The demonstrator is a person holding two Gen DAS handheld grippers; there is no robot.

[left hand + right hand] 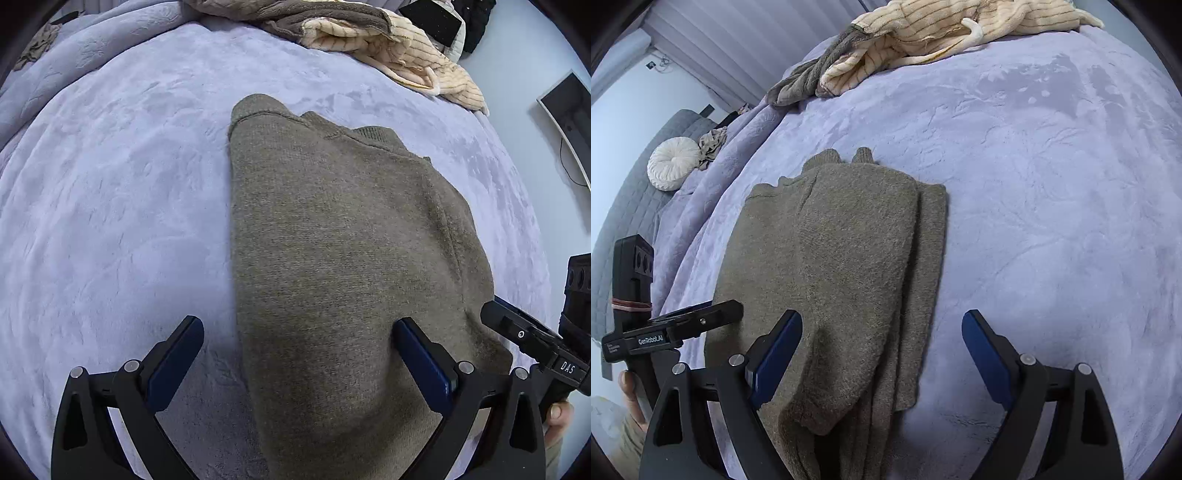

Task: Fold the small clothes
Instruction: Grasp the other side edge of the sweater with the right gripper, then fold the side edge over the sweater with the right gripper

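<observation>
An olive-brown knit sweater [343, 240] lies folded lengthwise into a long strip on the lilac bed cover [110, 206]. My left gripper [301, 332] is open above its near end, straddling the sweater's left edge. In the right wrist view the sweater [842, 266] shows its folded layers stacked along its right side. My right gripper [882, 325] is open above its near end, straddling the right edge. The left gripper's body [676, 325] shows beside the sweater's left edge. The right gripper's body [532, 332] shows at the sweater's right edge.
A heap of cream striped and brown fleece clothes [369, 33] lies at the far side of the bed, also in the right wrist view [923, 40]. A round white cushion [672, 162] and a grey quilt [631, 214] lie far left. A wall [524, 62] is on the right.
</observation>
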